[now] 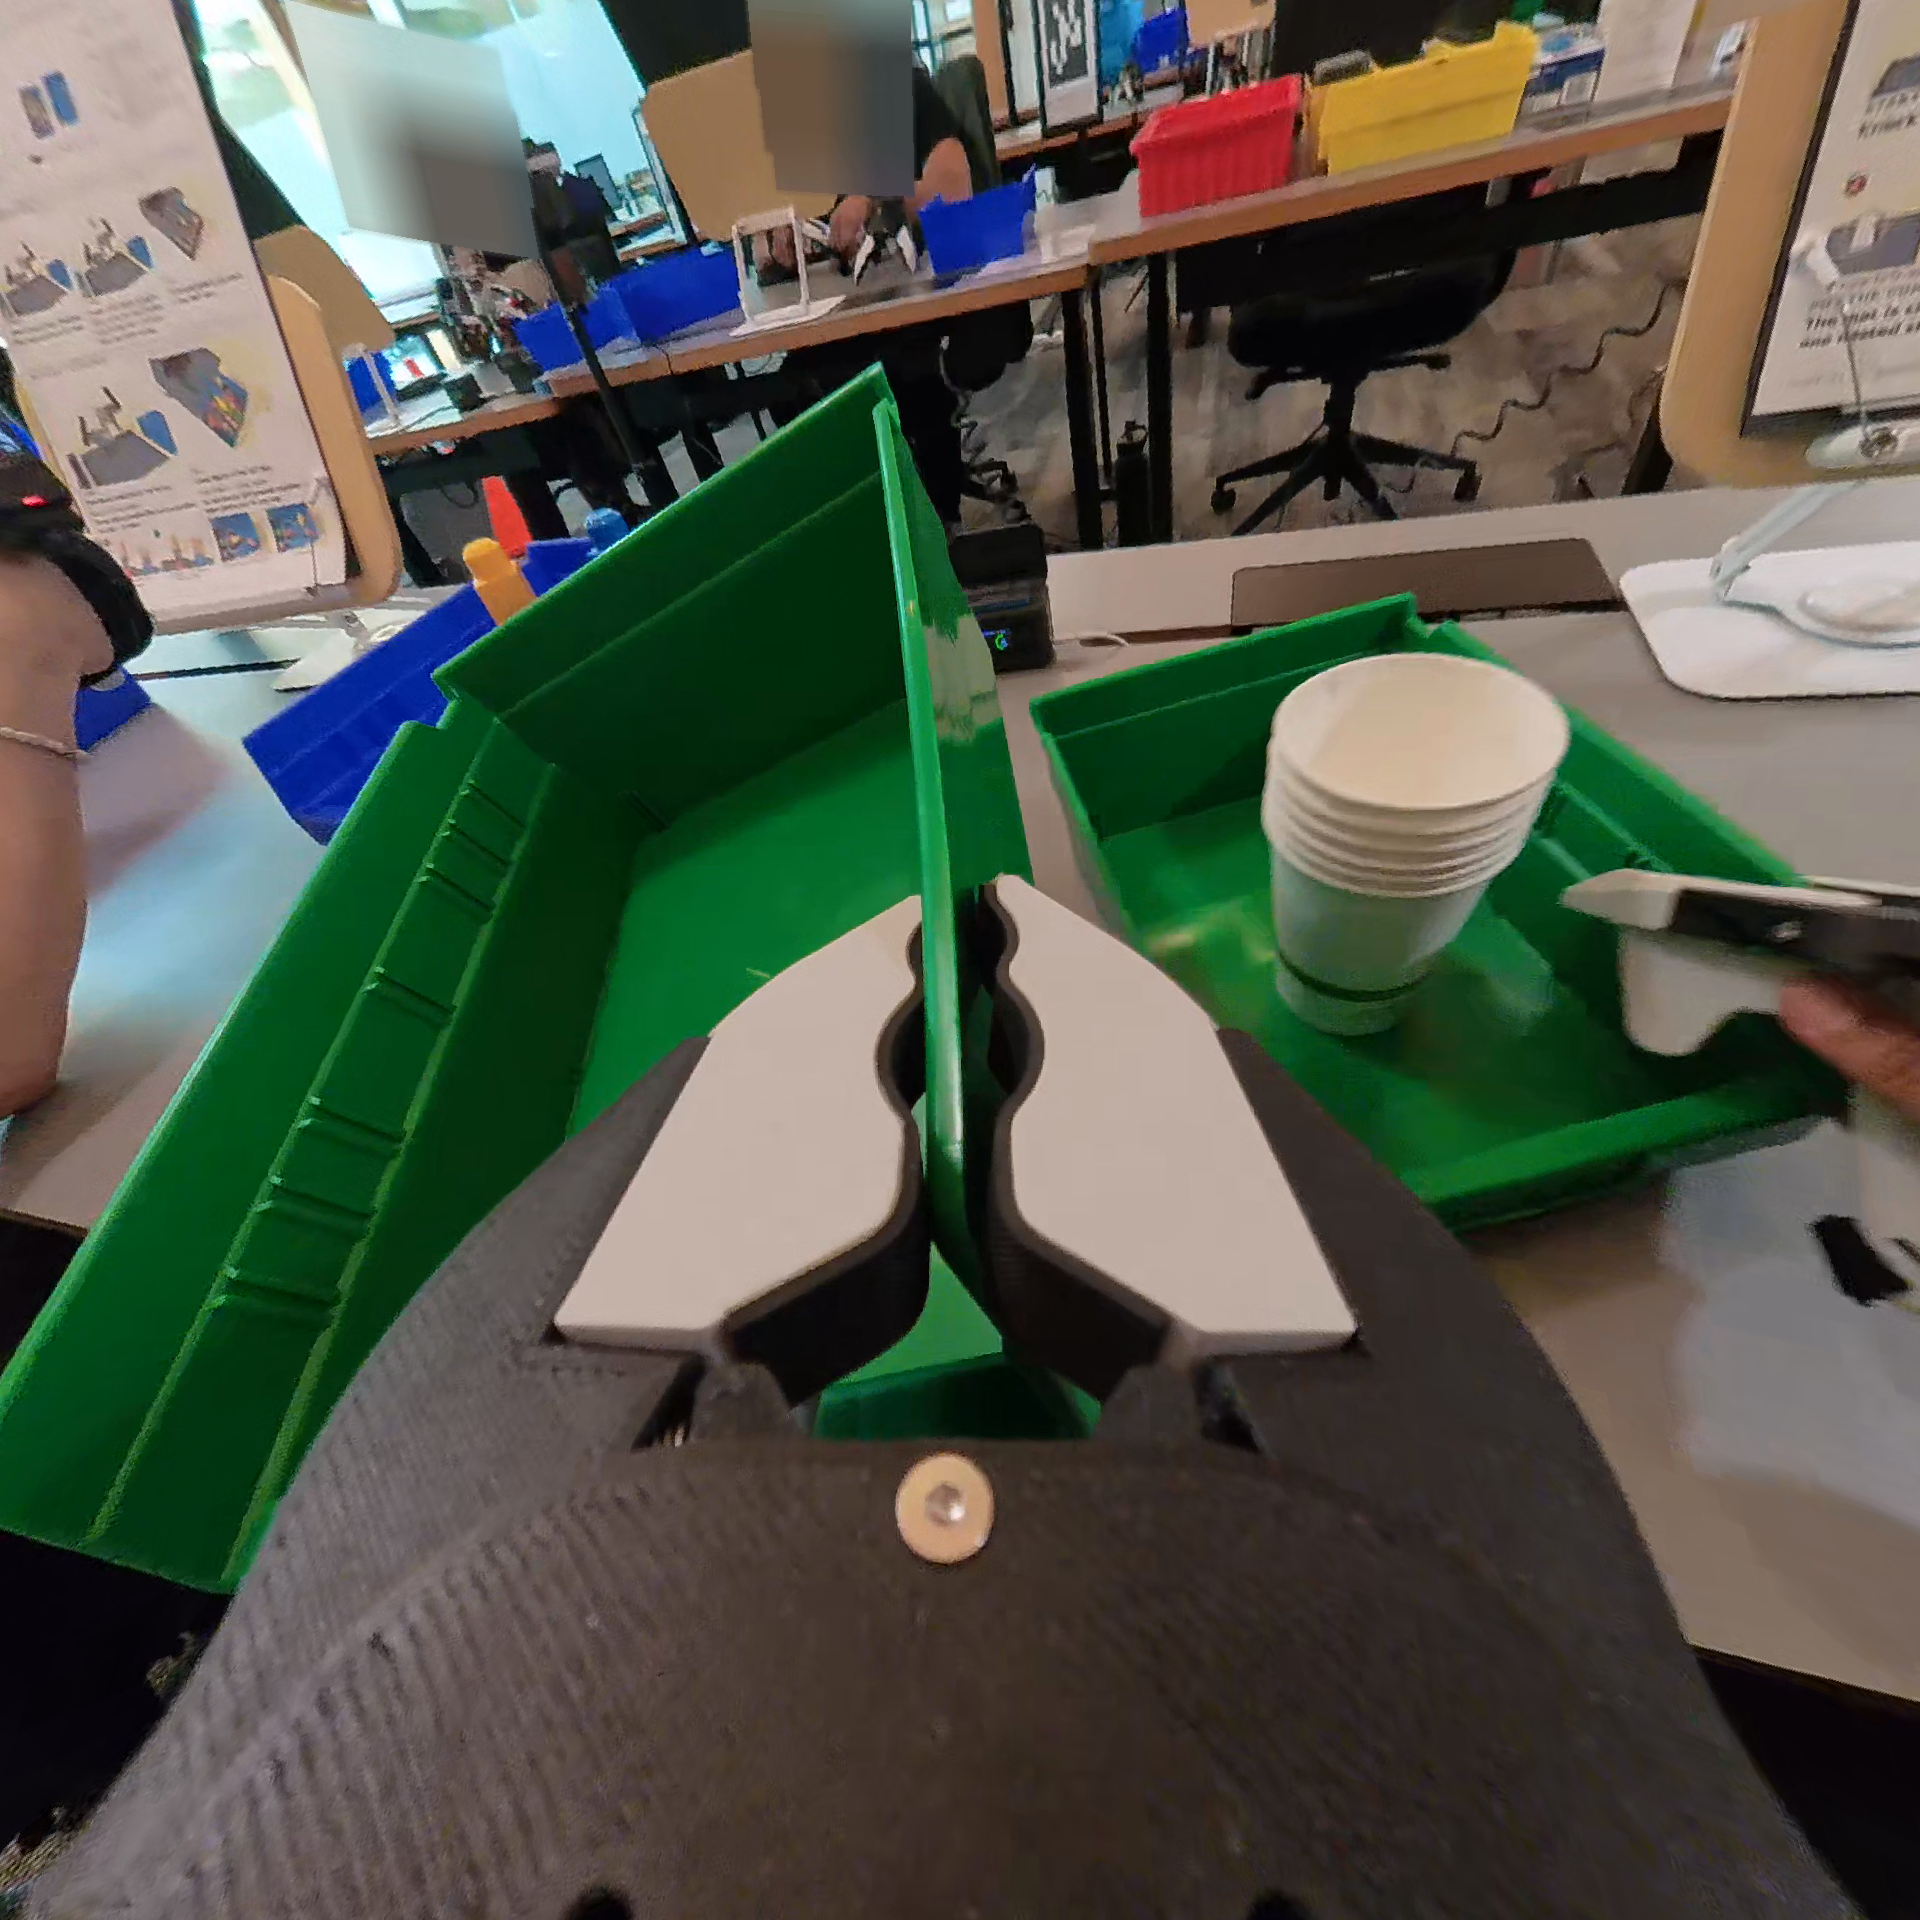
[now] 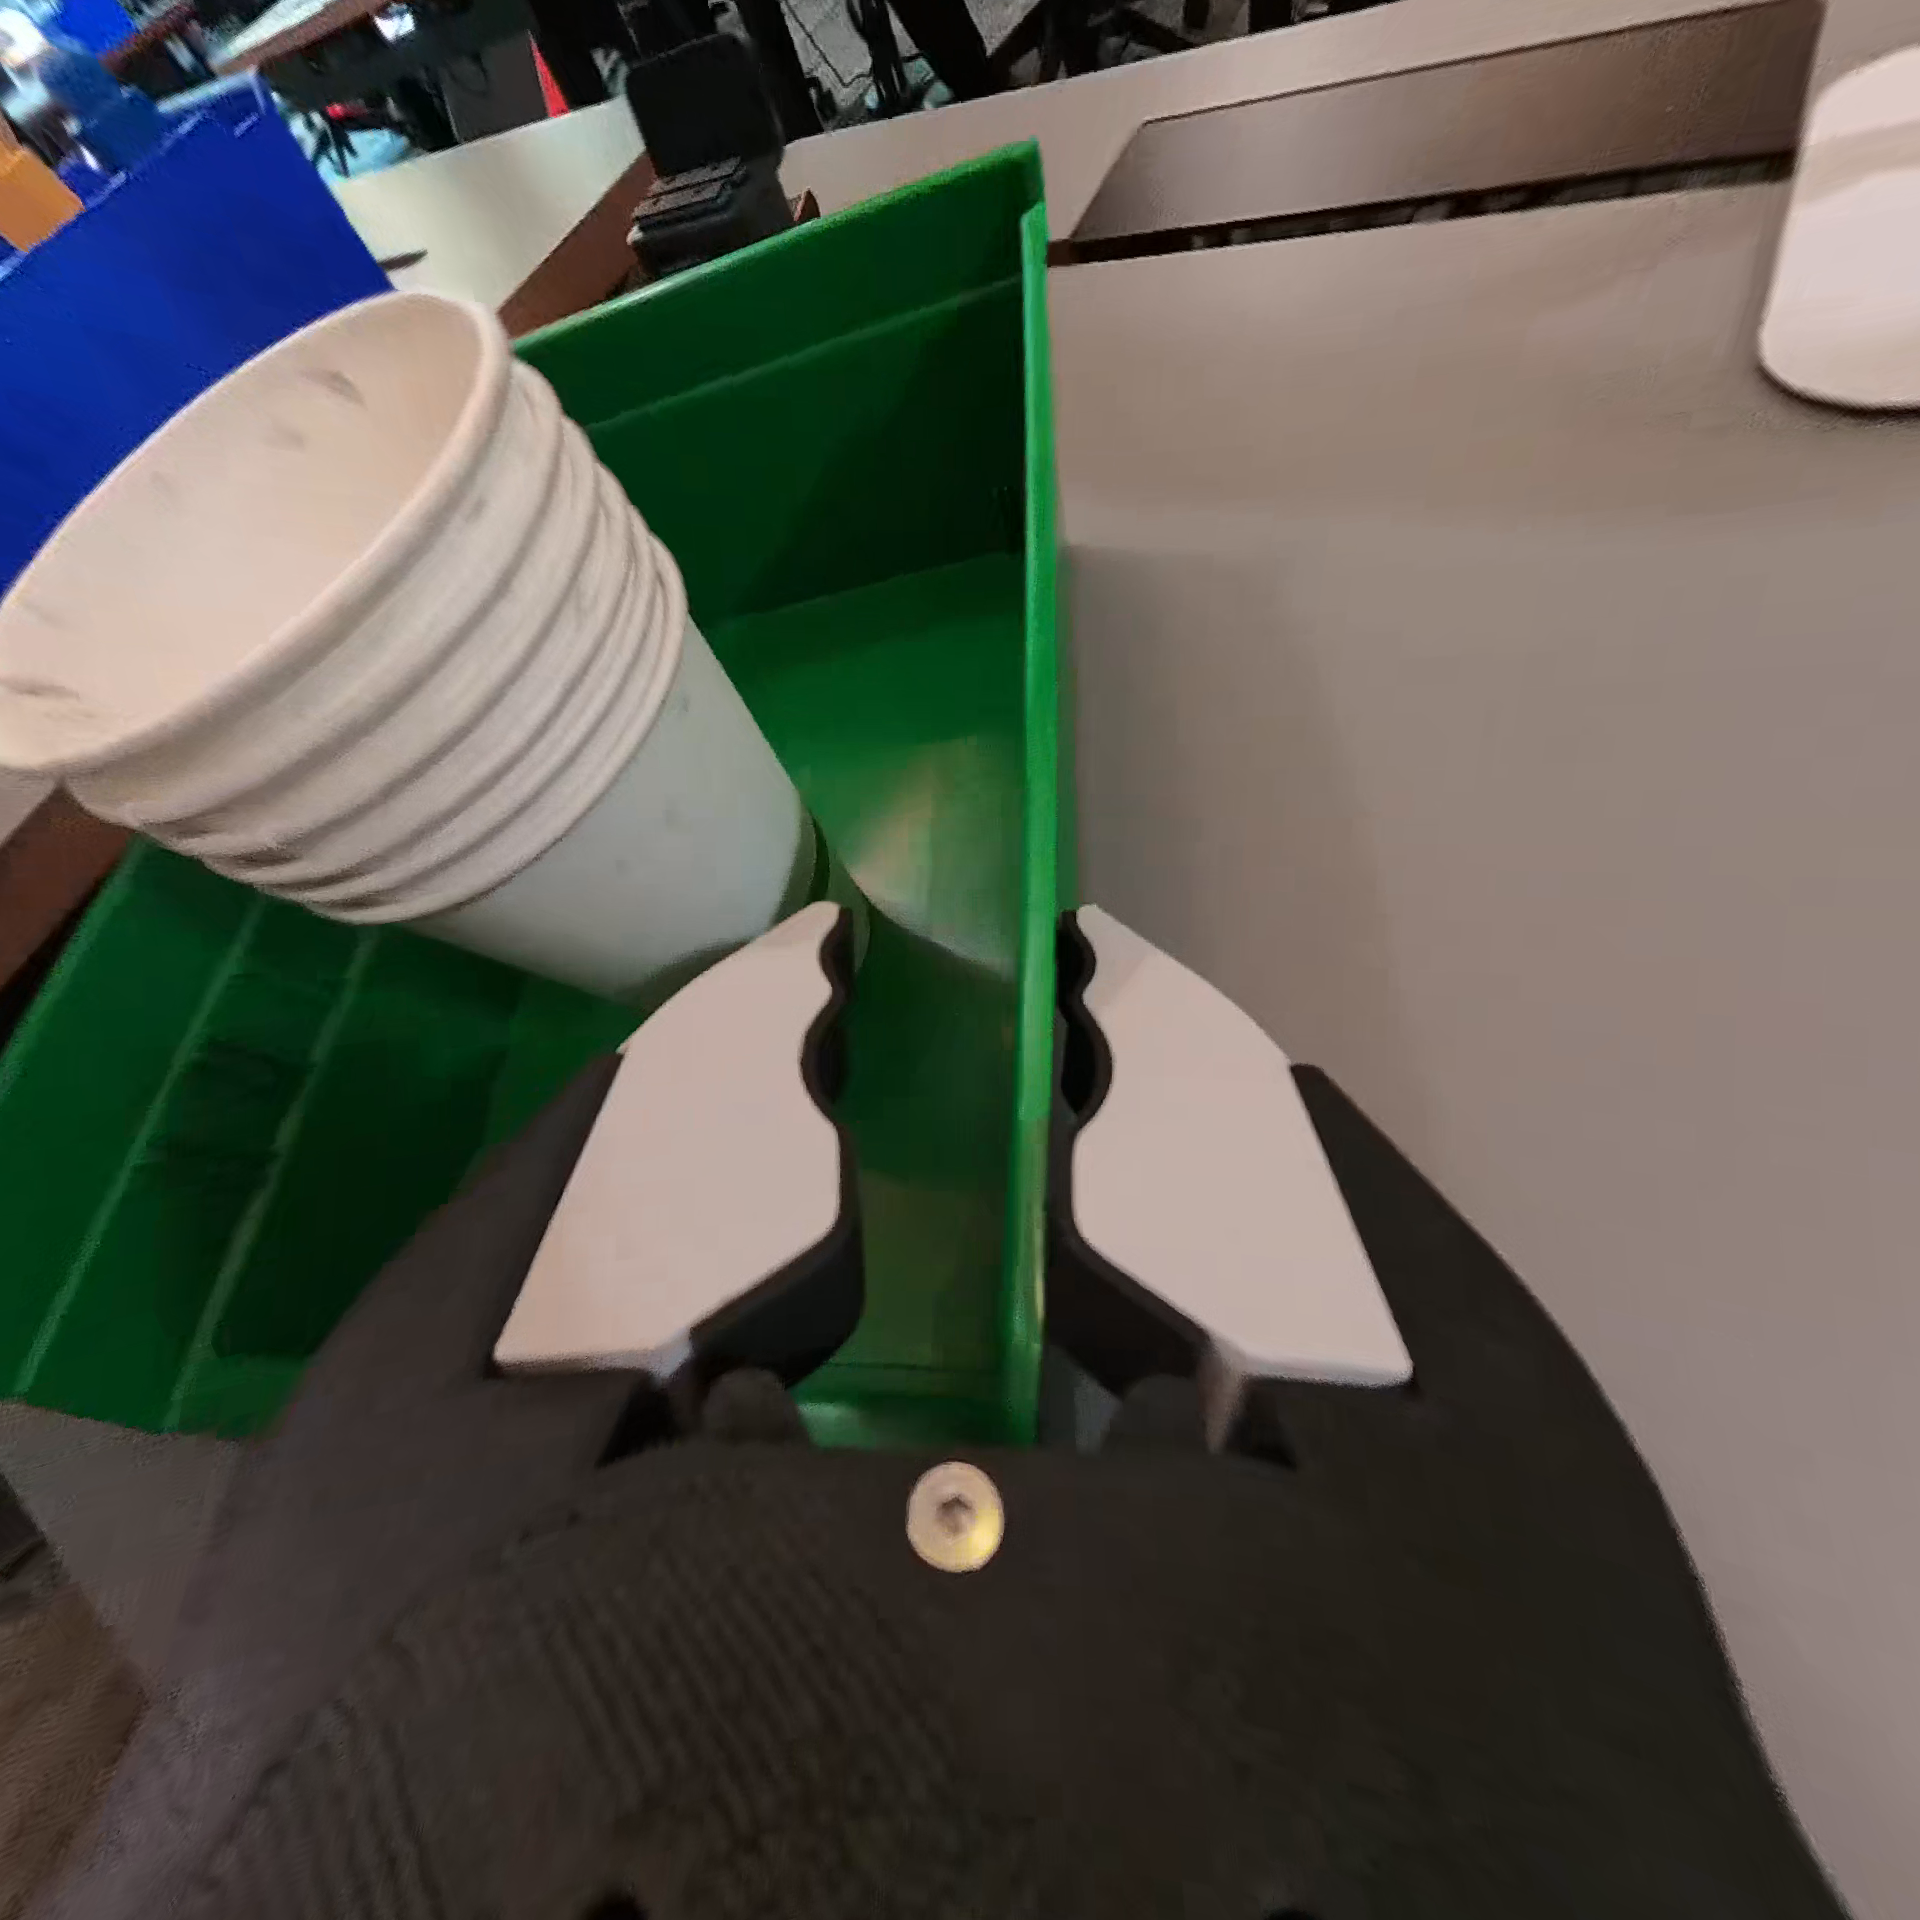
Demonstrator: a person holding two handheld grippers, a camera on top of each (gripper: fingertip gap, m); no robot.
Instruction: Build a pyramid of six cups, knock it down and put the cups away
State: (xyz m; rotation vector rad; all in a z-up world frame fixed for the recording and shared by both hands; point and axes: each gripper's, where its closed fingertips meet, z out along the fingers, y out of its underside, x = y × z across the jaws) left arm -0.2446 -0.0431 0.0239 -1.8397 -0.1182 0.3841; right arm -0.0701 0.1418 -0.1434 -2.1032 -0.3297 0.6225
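Note:
My left gripper (image 1: 956,909) is shut on the right side wall of a large, empty green bin (image 1: 395,1039), which looks tilted. To its right a second, shallower green bin (image 1: 1455,1122) holds a stack of white paper cups (image 1: 1392,821). My right gripper (image 1: 1605,935) is at that bin's right side. In the right wrist view my right gripper (image 2: 956,920) is open and straddles the bin's right wall (image 2: 1039,623), one finger inside and one outside. The cup stack (image 2: 416,675) leans just left of the inner finger.
Both bins rest on a grey table (image 1: 1714,1403). A blue bin (image 1: 353,727) lies behind the large bin. A person's arm (image 1: 42,831) is at the left edge. A white lamp base (image 1: 1766,634) and a dark panel (image 1: 1423,582) are at the back right.

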